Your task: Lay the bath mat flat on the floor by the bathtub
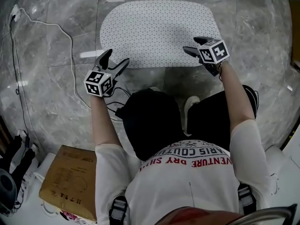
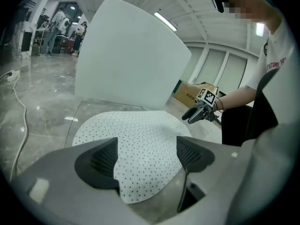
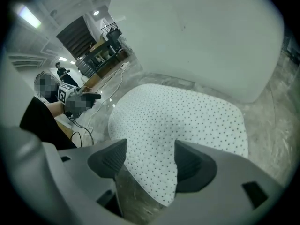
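Both wide, empty: left tongs [image 1: 115, 60], right tongs [image 1: 193, 44] above near edge of bath mat [image 1: 157, 32]; floor [image 1: 47, 95] open around.

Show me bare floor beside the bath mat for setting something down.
Free: grey marble floor right of the white dotted bath mat, and the strip between its left edge and the thin white cable. Crowded: the near side at the person's knees, and around the brown cardboard box.

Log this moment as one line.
bath mat: flat on floor beside bathtub | left gripper: open, empty | right gripper: open, empty
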`<control>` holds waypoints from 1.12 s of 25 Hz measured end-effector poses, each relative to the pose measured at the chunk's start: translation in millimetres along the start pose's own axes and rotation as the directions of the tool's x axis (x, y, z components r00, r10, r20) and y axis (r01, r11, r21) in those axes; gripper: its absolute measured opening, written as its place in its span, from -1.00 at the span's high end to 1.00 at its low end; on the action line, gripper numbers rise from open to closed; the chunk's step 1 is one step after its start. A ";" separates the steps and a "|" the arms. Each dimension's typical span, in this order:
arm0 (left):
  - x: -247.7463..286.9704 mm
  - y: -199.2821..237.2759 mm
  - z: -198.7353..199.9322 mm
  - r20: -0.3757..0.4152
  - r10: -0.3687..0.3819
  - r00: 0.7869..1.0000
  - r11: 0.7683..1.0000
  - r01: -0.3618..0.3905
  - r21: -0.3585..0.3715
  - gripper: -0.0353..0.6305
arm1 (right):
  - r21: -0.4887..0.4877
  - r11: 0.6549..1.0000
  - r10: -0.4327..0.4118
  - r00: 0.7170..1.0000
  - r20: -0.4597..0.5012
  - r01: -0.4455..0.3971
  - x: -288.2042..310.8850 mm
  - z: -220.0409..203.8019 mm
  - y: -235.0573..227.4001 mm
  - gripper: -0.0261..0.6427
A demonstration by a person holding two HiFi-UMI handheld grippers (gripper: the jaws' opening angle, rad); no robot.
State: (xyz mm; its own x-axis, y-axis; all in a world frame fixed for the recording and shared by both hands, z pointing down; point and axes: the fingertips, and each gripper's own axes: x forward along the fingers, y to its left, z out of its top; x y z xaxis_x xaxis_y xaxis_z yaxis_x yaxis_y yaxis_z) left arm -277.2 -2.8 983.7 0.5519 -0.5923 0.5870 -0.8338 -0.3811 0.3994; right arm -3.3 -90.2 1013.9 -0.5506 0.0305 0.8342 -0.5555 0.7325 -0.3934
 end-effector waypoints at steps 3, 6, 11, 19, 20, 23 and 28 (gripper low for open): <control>2.3 7.4 21.3 0.062 0.084 0.995 0.996 -0.084 -0.009 0.14 | 0.016 0.998 -0.059 0.997 0.057 0.058 -17.7 12.6 -19.9 -0.02; 17.8 14.0 52.8 0.140 0.174 0.975 0.984 -0.177 0.006 0.81 | 0.045 0.989 -0.146 0.982 0.117 0.142 -46.0 18.0 -58.4 -0.02; 67.1 -10.3 95.6 0.176 0.105 0.979 0.984 -0.128 0.126 0.86 | 0.178 0.950 -0.287 0.942 0.172 0.257 -73.2 4.8 -130.6 -0.02; 141.4 -41.6 130.8 0.149 0.073 0.986 0.972 -0.104 0.210 0.86 | 0.195 0.937 -0.311 0.946 0.088 0.290 -49.0 -34.4 -194.2 0.04; 145.7 -46.8 131.9 0.147 0.061 0.987 0.972 -0.092 0.218 0.86 | 0.197 0.935 -0.315 0.946 0.073 0.296 -42.5 -39.4 -200.9 0.11; 153.5 -56.4 129.3 0.128 0.052 0.990 0.961 -0.084 0.262 0.86 | 0.220 0.921 -0.342 0.938 0.053 0.323 -28.0 -50.9 -220.4 0.17; 160.7 -58.1 123.5 0.125 0.068 0.990 0.960 -0.099 0.260 0.86 | 0.328 0.889 -0.360 0.930 0.069 0.320 -21.6 -66.4 -244.5 0.17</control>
State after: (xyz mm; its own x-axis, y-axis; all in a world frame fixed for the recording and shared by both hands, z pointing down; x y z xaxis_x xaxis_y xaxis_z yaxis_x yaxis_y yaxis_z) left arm -141.7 -163.5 967.8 0.4875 -0.7013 0.5201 -0.8590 -0.4918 0.1420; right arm 185.8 -224.8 1117.7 -0.3551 -0.2826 0.8911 -0.8743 0.4379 -0.2095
